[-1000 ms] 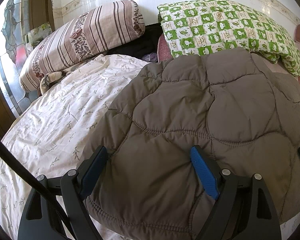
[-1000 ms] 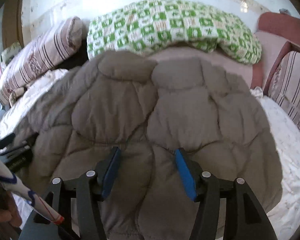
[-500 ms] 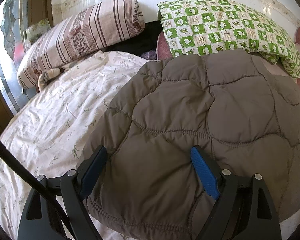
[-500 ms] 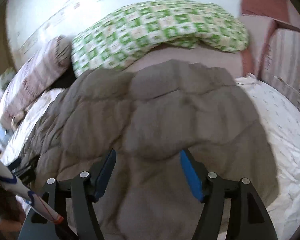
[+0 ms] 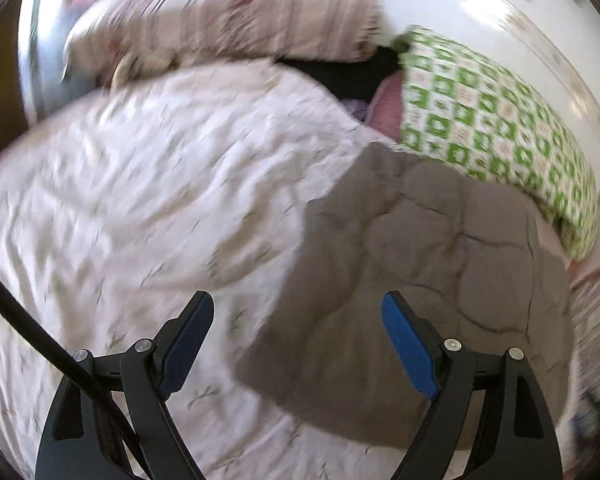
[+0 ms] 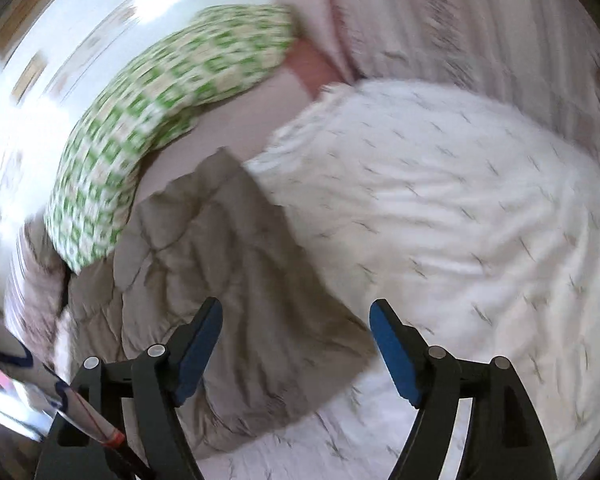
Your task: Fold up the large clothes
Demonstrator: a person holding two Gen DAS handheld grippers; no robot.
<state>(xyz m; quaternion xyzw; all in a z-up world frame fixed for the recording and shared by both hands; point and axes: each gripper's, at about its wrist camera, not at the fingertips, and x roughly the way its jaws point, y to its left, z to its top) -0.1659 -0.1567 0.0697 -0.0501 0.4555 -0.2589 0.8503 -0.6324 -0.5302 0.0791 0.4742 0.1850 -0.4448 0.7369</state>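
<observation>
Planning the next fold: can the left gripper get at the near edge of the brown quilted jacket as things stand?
Probably yes. The left gripper is open and empty, and the brown quilted jacket lies flat on the white floral sheet, its left edge running between the fingers with nothing covering it.

Black left claw point(image 5: 298, 322) and right claw point(image 6: 296, 326), blue ribbed pads, silver screws, black cable point(image 5: 40, 344).

Grey quilted garment point(image 5: 432, 280) on white bedspread point(image 5: 140, 200)
</observation>
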